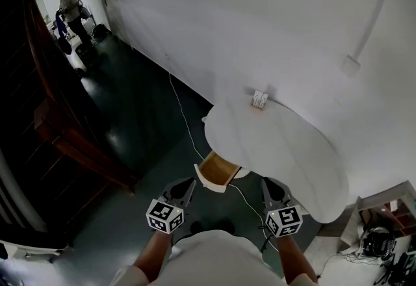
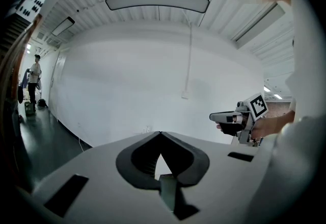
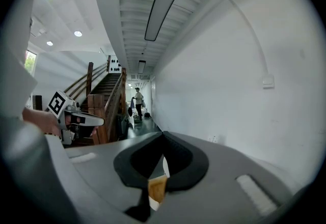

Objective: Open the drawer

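Left gripper (image 1: pixel 184 190) and right gripper (image 1: pixel 273 192) sit shut and empty at lower centre, and we judge the drawer (image 1: pixel 218 169) above them already open, leaving nothing to do.

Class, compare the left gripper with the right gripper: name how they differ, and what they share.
The left gripper is held left of the open drawer, the right gripper to its right. The drawer's brown wood shows through the gap below the right gripper's jaw tips; none shows below the left gripper's. Shared: both have their jaw tips together and hold nothing.
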A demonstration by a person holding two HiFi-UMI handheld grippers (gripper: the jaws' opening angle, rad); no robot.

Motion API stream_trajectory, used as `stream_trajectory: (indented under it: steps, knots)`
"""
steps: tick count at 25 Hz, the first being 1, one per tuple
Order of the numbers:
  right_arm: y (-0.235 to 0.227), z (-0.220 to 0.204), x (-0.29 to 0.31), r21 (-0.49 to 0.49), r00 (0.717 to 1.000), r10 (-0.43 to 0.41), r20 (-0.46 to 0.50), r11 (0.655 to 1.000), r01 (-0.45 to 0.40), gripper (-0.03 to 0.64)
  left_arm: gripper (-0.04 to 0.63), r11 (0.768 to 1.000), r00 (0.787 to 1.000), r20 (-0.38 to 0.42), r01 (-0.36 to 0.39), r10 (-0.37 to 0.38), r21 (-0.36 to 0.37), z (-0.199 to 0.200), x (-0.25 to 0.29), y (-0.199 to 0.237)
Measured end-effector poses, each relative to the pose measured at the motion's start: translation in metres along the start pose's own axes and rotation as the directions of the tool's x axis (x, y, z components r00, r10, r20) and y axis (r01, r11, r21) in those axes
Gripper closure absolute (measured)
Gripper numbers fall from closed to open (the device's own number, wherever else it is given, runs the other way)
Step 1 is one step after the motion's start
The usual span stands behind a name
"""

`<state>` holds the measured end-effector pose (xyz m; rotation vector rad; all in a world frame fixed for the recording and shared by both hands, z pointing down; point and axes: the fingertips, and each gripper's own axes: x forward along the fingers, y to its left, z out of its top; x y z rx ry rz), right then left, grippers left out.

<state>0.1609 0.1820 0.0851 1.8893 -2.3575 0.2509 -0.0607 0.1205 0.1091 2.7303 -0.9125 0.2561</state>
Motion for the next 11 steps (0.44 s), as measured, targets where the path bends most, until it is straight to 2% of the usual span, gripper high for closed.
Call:
stream_trajectory:
  steps: [11]
  knots:
    - [-0.0001, 0.0015, 0.0035, -0.002, 1.0, 0.001, 0.003, 1.0, -0.001, 0.606, 0.589, 1.0, 1.0, 0.006, -0.005, 0.006, -0.005, 0.0019, -0.0001, 0.0042]
